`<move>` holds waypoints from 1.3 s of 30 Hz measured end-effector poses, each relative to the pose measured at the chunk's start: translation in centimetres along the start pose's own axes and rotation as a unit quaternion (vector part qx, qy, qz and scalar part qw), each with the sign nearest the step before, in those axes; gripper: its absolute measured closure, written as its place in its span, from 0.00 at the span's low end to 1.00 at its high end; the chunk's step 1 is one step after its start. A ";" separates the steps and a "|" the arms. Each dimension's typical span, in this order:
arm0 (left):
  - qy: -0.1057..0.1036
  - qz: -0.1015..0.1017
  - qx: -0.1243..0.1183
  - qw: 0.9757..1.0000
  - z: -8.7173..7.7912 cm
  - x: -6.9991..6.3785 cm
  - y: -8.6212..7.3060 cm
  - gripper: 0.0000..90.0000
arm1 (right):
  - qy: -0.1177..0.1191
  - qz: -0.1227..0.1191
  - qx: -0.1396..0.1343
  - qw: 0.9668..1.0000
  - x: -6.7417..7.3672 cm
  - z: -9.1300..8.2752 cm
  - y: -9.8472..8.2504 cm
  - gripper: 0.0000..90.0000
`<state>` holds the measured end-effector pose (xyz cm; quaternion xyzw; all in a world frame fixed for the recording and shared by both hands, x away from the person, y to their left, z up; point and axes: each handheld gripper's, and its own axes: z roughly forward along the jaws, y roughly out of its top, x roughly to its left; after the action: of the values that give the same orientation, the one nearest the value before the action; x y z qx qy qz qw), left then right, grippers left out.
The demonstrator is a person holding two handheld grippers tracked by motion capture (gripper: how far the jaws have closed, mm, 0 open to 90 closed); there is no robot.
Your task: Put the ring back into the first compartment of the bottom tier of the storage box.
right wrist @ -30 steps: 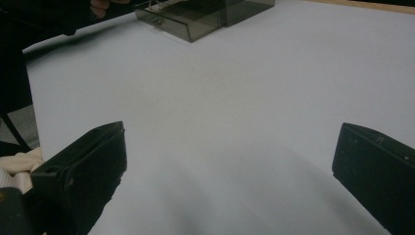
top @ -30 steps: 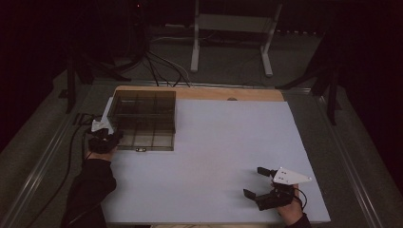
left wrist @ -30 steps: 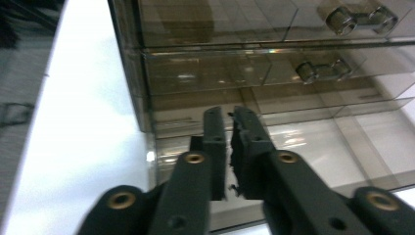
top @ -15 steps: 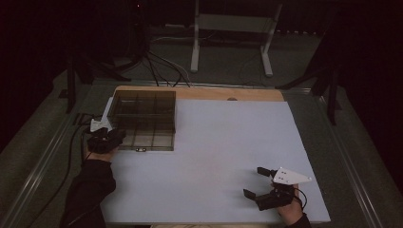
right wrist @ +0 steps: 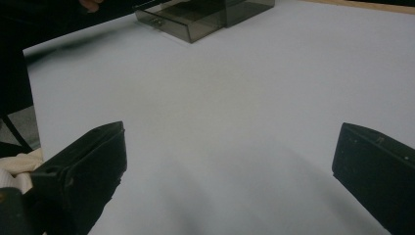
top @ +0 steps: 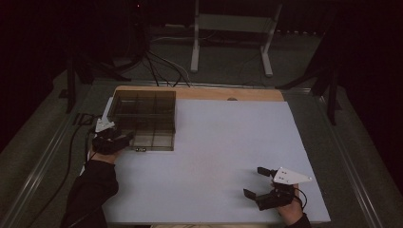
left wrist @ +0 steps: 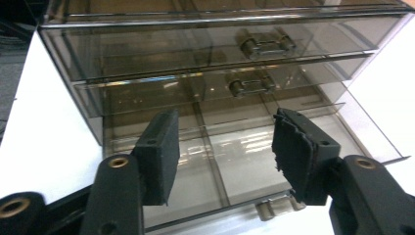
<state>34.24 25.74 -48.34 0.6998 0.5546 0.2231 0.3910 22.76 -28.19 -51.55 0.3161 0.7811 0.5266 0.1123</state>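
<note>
Drawers of smoked clear plastic make up the organizer (top: 145,118) that is set at the far left of the white table (top: 223,156). Its lowest drawer (left wrist: 235,166) is pulled out, and the left gripper (left wrist: 222,147) is held just before it; the jaws have just been opening and are spread, with nothing pinched. Near the table's front right edge the right gripper (top: 260,183) is seen, jaws spread wide over bare surface.
</note>
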 end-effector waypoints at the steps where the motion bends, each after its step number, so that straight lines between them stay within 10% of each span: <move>1: -0.001 0.000 0.002 1.000 0.0 -0.1 0.0 0.49 | 0.000 0.000 0.000 1.000 0.0 0.0 0.0 0.00; 22: -0.078 0.025 -0.002 0.997 -1.1 -1.9 0.8 0.12 | 0.000 0.000 0.000 1.000 -0.1 0.0 0.0 0.00; 31: -0.127 0.051 -0.022 0.990 -2.0 -2.7 1.2 0.01 | 0.000 -0.001 0.000 1.000 -0.1 0.0 0.0 0.00; 39: -0.175 0.099 -0.043 0.979 -3.0 -5.4 1.4 0.01 | 0.001 0.000 0.000 1.000 0.0 0.0 0.0 0.00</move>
<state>31.28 21.39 -44.77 0.7622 0.3953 0.1580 0.4876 22.74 -28.17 -51.49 0.3160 0.7811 0.5268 0.1116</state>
